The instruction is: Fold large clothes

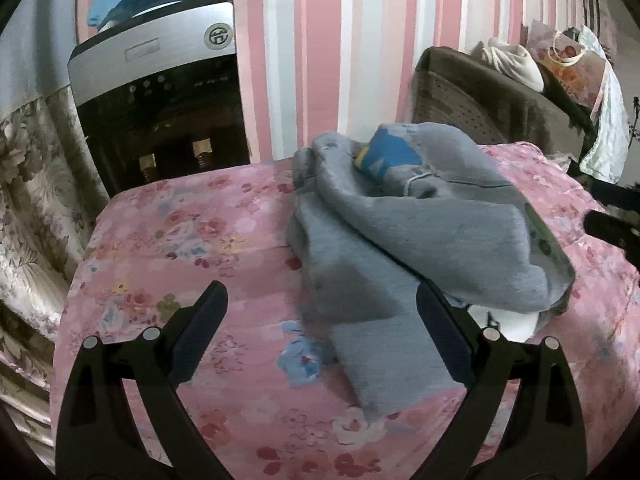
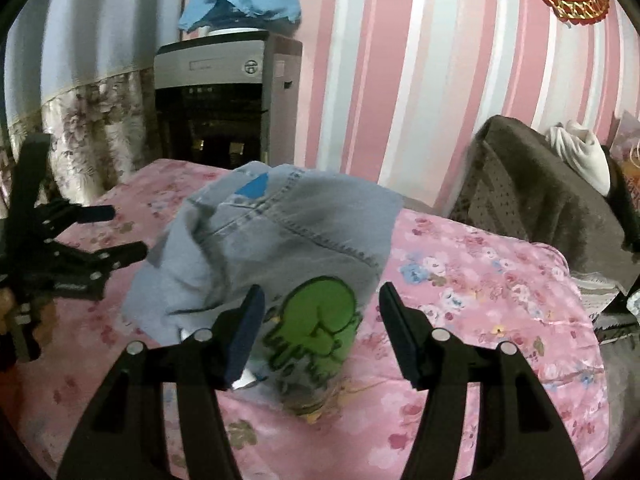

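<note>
Both tools are released. The left gripper (image 1: 322, 300) hovers with its jaws spread, 1 sleeve-like strip of the grey denim garment (image 1: 400, 216) passing between them untouched. The right gripper (image 2: 322, 304) hangs apart over the garment's green patch (image 2: 320, 320), gripping nothing. The garment lies bunched at the middle of the pink floral cloth (image 1: 168, 240), probably so that both tools can reach an edge. No containers show.
</note>
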`<action>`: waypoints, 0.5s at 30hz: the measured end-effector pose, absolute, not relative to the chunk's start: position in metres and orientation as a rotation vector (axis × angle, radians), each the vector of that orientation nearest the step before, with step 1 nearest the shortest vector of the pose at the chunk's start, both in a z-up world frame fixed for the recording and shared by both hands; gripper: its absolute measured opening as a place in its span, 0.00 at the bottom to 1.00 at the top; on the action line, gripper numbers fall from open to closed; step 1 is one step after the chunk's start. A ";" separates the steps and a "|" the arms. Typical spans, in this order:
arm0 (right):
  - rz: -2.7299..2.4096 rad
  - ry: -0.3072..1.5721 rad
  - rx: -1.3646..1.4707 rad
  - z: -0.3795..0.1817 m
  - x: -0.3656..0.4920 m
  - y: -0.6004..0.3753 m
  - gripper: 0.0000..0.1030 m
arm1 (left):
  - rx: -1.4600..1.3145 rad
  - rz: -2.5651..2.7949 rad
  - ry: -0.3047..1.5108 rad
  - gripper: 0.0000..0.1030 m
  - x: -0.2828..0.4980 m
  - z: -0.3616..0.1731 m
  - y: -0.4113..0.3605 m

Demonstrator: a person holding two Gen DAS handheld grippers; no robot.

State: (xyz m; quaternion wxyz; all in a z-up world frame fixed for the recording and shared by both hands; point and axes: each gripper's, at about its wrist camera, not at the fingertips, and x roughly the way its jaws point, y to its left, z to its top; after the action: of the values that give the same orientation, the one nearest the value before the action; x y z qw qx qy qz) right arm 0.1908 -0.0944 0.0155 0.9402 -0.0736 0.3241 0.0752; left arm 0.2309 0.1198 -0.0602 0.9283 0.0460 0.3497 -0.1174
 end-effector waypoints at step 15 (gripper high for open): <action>0.058 0.687 -0.150 -0.008 0.240 -0.128 0.58 | 0.049 -0.230 0.696 0.92 0.234 -0.028 0.094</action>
State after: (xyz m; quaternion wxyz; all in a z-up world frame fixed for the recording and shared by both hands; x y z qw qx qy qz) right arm 0.2396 -0.1275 -0.0080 0.9384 -0.0736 0.3364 0.0283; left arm 0.2343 0.0936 -0.0276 0.9333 0.0238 0.3402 -0.1124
